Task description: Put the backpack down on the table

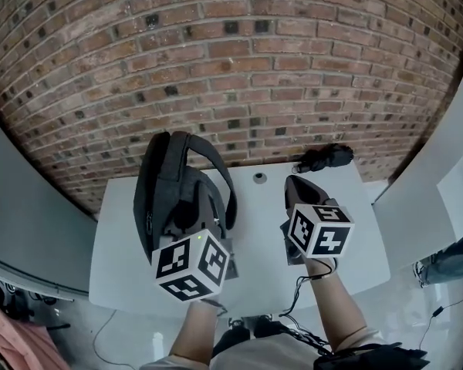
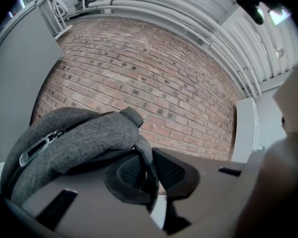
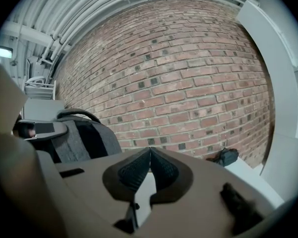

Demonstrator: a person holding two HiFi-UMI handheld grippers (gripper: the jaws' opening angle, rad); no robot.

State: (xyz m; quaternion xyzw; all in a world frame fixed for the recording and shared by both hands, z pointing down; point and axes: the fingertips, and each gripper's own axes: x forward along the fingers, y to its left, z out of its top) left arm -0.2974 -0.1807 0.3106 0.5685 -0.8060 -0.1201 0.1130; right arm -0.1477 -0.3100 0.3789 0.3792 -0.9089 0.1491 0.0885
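Marker cubes (image 1: 191,264) sit closest in the head view, which alone shows the white table (image 1: 262,230) beneath the grey backpack (image 1: 166,195). Only its own view shows the left gripper (image 2: 148,168) clamped on the backpack's strap (image 2: 143,150), with the bag just beyond its tips. The right gripper (image 3: 149,155) is pressed together and empty, and a black pouch (image 3: 227,156) lies ahead to its right.

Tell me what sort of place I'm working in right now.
Probably an indoor workshop or lab in an industrial-style building, not a home: a bare brick wall, a plain white table in front of it, and exposed white pipes running along the ceiling.
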